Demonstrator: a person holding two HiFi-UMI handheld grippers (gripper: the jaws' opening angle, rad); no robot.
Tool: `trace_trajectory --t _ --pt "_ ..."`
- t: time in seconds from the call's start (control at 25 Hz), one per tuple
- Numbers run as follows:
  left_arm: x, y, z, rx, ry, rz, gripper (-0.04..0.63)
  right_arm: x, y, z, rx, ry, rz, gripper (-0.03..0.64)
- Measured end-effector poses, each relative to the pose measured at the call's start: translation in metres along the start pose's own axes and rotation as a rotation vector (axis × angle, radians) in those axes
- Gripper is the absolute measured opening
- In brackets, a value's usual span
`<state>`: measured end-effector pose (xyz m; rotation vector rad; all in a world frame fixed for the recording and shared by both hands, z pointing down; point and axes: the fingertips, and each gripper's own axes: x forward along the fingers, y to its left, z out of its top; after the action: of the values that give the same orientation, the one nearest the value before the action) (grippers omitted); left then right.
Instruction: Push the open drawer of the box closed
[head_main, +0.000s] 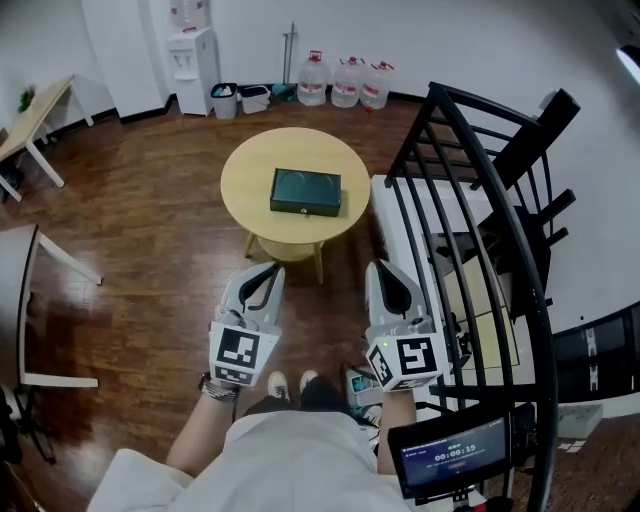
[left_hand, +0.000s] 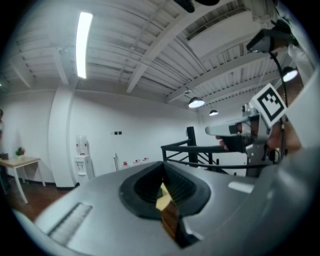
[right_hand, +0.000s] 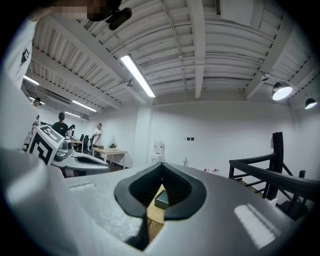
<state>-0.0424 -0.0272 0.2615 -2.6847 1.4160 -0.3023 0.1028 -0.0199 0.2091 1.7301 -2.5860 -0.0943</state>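
Head view | box on table, well ahead of left gripper and right gripper | both fingers closed, empty

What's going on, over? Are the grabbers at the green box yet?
Not yet. The left gripper and right gripper are shut, empty, short of the round table. The green box sits on it, untouched. Nothing seen in the way. Over.

round light wooden counter on dark wood-plank floor, flat dark green rectangular box lying near its middle
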Motion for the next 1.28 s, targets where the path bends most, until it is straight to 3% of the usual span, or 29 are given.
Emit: trace_trajectory --t 0.36,0.64,1.12,1.28 --pt "-0.023 -0.055 -0.017 -0.047 0.015 -0.088 0.006 -0.025 0.030 -0.023 0.015 0.052 0.060 0.003" --pt "-0.057 -0.075 -0.004 -0.030 0.015 -0.028 0.006 -0.062 0.045 -0.011 0.055 0.035 0.104 0.003" --pt "-0.134 -0.173 -0.004 -0.047 0.017 0.064 0.006 -0.196 0.052 -0.021 0.069 0.039 0.162 0.003" --pt "-0.157 -0.204 -0.003 -0.037 0.022 0.064 0.006 -0.232 0.057 -0.027 0.077 0.056 0.177 0.003"
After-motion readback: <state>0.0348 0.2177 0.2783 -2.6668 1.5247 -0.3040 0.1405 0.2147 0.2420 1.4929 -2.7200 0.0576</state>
